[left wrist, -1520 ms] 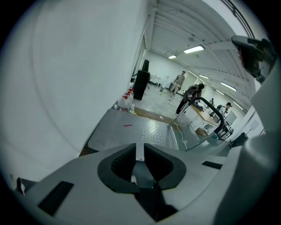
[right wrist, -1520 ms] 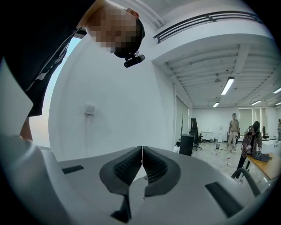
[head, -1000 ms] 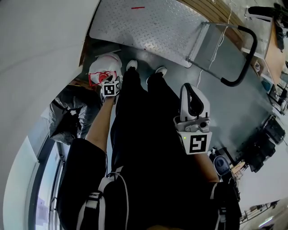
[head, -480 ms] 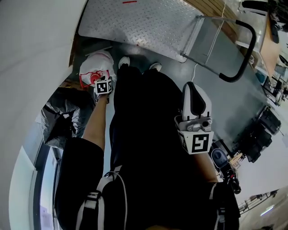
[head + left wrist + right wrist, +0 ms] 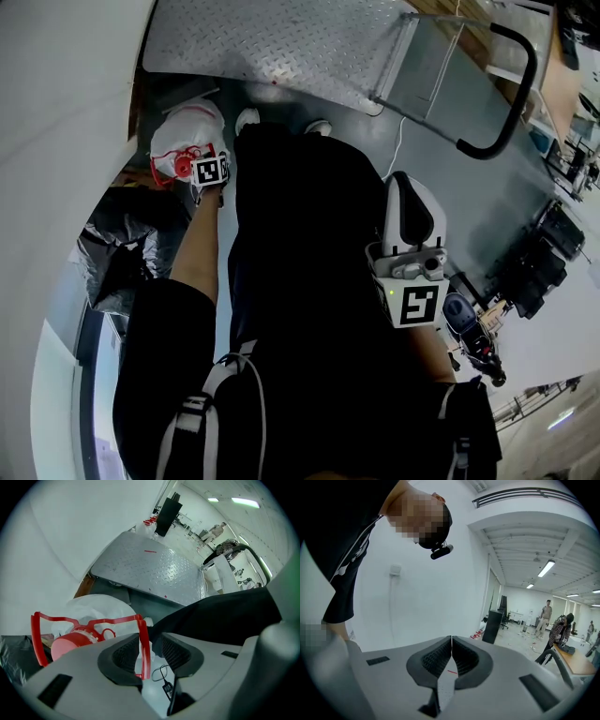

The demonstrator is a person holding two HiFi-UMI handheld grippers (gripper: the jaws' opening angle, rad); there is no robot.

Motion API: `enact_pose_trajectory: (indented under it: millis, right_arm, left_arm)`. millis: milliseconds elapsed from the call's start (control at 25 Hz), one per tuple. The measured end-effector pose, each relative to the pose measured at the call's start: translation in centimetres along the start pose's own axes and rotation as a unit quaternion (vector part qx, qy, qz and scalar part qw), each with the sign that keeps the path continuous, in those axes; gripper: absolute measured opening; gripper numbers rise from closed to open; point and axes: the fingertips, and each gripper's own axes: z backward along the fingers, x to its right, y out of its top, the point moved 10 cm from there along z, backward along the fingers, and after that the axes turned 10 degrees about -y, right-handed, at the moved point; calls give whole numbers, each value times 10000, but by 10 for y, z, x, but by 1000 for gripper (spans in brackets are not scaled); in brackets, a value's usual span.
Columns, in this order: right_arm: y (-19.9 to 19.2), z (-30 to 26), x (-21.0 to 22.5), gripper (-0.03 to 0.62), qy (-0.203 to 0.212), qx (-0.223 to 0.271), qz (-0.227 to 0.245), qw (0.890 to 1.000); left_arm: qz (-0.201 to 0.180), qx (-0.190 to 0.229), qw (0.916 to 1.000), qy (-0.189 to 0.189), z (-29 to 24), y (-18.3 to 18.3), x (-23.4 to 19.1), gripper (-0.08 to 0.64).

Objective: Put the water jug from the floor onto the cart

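Note:
The water jug (image 5: 186,131) is white with a red cap and a red handle, and it sits on the floor by the cart's near left corner. My left gripper (image 5: 199,157) reaches down to it. In the left gripper view one bar of the red handle (image 5: 143,641) runs between the jaws of my left gripper (image 5: 151,644), close against the left pad (image 5: 127,654). A dark gap shows on its right side, so the jaws stand open around it. The steel deck of the cart (image 5: 281,42) lies just beyond. My right gripper (image 5: 451,657) is shut on nothing and points away from the jug.
The cart's black push handle (image 5: 511,94) rises at the right. A black plastic bag (image 5: 122,248) lies left of the jug, against the white wall (image 5: 56,112). The person's shoes (image 5: 246,118) stand next to the jug. Dark equipment (image 5: 539,262) sits at the far right.
My left gripper has stayed at the jug's handle while the head view drifted. The right gripper has barely moved.

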Motion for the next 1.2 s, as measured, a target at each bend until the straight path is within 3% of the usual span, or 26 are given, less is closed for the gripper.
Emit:
enact_pose_trajectory:
  millis: [320,440,520,840,1040,1200]
  right_arm:
    - [-5,-1,2,18,14,-34,90,10000]
    - [-4,-1,5,18,-33,-20,91,10000]
    - [-2,0,8,18,-77,-1,64,10000]
    - [13,6,6,18,-78,105,-70,9999]
    - [13,3,5,18,-52,107,-364,9993]
    - [13,6,3,18,-130,33,-478,9988]
  left_arm:
    - [256,-60,9996,123,-17,14,-9,153]
    - [209,139,9986,463,-7,18,-11,66]
    - [138,242,9979,591,1,15,-10,66]
    - [486,51,9975,516,30,-8,-26,58]
    - [880,410,9937,559,48,-3,-32,58]
    - [1064,522,9922,382,57,0,-34,58]
